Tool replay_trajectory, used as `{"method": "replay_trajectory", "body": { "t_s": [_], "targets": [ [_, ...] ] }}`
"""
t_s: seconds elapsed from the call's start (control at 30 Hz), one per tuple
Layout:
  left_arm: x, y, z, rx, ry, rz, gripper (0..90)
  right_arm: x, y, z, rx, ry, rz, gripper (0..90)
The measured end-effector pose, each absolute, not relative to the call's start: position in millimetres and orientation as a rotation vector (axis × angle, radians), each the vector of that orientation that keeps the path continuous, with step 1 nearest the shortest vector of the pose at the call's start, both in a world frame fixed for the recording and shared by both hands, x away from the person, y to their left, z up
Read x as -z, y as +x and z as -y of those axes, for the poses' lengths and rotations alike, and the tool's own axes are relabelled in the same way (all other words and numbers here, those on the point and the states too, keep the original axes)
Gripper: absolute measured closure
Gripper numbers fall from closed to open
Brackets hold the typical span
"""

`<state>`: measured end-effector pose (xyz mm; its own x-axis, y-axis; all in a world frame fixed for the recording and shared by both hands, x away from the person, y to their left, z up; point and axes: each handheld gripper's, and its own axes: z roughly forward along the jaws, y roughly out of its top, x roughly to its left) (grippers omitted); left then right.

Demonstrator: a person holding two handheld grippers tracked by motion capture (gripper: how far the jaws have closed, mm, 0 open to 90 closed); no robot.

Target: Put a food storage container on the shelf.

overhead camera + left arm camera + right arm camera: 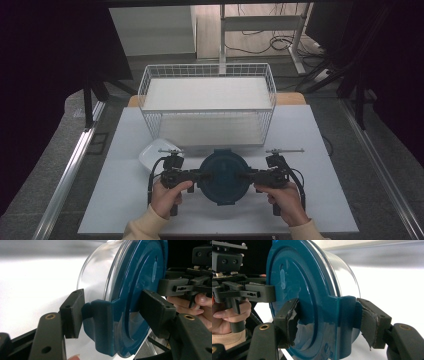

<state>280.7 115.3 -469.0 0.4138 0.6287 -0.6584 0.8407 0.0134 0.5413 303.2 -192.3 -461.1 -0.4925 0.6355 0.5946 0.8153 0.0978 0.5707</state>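
Container gripped from both sides

Container (223,176) with blue lid (140,290) sits between my two grippers, near the table's (125,200) front edge, before the wire basket (207,102). I see left gripper (204,176) clamped on the left lid latch, right gripper (243,175) on the right one. White dish (152,154) lies just left.

White wire basket (207,102) at table's (125,200) far edge, white dish (152,155) near it
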Motion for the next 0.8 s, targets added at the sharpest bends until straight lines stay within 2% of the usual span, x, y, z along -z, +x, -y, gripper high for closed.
{"method": "replay_trajectory", "body": {
  "t_s": [0.8],
  "targets": [
    [454,277,-118,0.225,1.687,-1.251,37.9,441,302,189,1.403,-1.405,2.249,37.0]
  ]
}}
